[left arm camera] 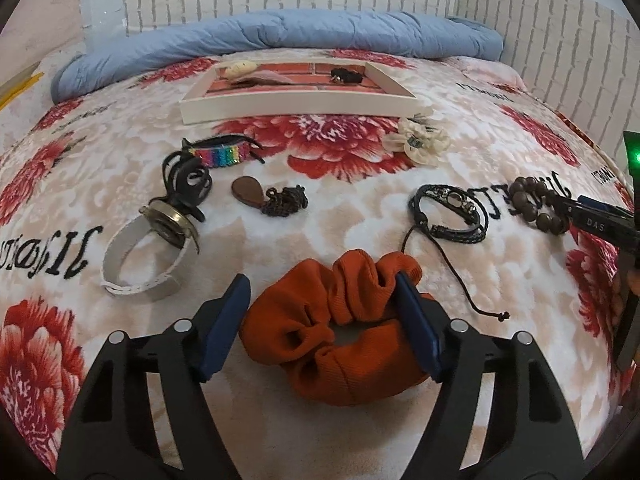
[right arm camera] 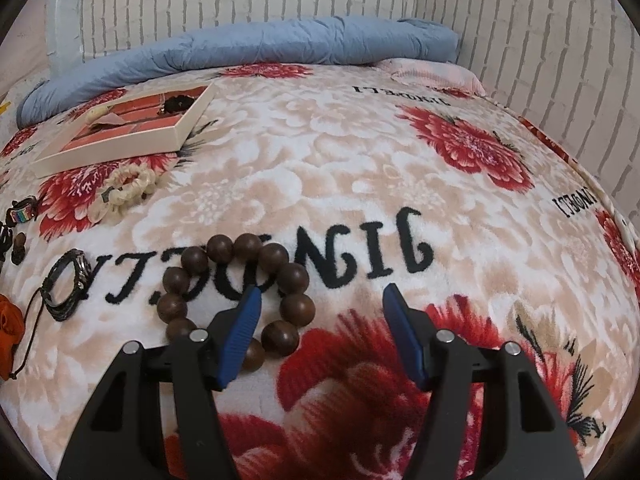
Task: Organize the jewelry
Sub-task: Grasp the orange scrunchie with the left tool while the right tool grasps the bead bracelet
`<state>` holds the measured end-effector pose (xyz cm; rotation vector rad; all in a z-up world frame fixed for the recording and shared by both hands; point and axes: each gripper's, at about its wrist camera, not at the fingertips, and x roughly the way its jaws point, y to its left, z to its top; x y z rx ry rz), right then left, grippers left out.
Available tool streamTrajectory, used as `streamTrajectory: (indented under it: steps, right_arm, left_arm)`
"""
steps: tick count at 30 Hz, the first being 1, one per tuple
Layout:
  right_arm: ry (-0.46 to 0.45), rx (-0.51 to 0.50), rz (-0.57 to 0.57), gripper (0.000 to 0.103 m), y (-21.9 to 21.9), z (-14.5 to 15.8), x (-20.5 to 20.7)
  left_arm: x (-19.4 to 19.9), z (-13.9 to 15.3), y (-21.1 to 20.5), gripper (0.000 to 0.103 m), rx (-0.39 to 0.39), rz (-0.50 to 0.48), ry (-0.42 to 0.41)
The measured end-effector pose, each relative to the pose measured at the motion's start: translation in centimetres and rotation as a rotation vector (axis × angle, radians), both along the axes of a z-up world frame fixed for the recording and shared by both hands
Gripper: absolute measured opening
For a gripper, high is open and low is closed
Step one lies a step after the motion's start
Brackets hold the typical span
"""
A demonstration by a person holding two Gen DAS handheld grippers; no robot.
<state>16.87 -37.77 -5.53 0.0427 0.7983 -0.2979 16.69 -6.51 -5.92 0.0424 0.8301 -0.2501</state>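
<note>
Orange ribbed scrunchie (left arm camera: 340, 328) lies on the floral blanket (left arm camera: 340, 216) between your left claw (left arm camera: 326, 320) fingers, which stand apart; the right-hand pad presses into its folds, the other sits just beside it. Your right claw (right arm camera: 320, 336) is also spread wide, one finger (right arm camera: 242, 332) resting inside the wooden bead bracelet (right arm camera: 236, 296). At twelve o'clock from the left claw sits the white tray (left arm camera: 296, 106), holding a few pieces.
</note>
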Motion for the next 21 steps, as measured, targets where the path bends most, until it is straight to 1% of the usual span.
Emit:
streamTrajectory:
  steps: [3,6,9,14,16,17,18,21]
  right_arm:
    - [0.013,0.000,0.000,0.062,-0.1,-0.2,0.4]
    - [0.028,0.004,0.006,0.062,0.0,-0.5,0.8]
    - [0.038,0.018,0.010,0.062,-0.2,-0.7,1.1]
    - [0.063,0.036,0.019,0.062,-0.2,-1.2,2.0]
    - [0.070,0.042,0.022,0.061,-0.2,-1.4,2.4]
    - [0.072,0.043,0.022,0.059,-0.2,-1.4,2.6]
    - [0.075,0.043,0.027,0.055,-0.1,-1.5,2.7]
    - [0.075,0.029,0.041,0.048,0.2,-1.4,2.8]
  left_arm:
    - [0.7,-0.5,0.2,0.072,-0.032,-0.007,0.045]
    - [0.8,-0.8,0.4,0.067,-0.053,-0.011,0.059]
    - [0.7,-0.8,-0.1,0.061,-0.040,-0.027,0.055]
    - [0.8,-0.8,-0.4,0.060,-0.028,-0.031,0.056]
    - [0.8,-0.8,-0.5,0.056,-0.029,-0.036,0.057]
    - [0.8,-0.8,-0.5,0.054,-0.031,-0.040,0.059]
    - [0.8,-0.8,-0.6,0.052,-0.031,-0.043,0.058]
    - [0.7,-0.8,-0.7,0.048,-0.026,-0.047,0.053]
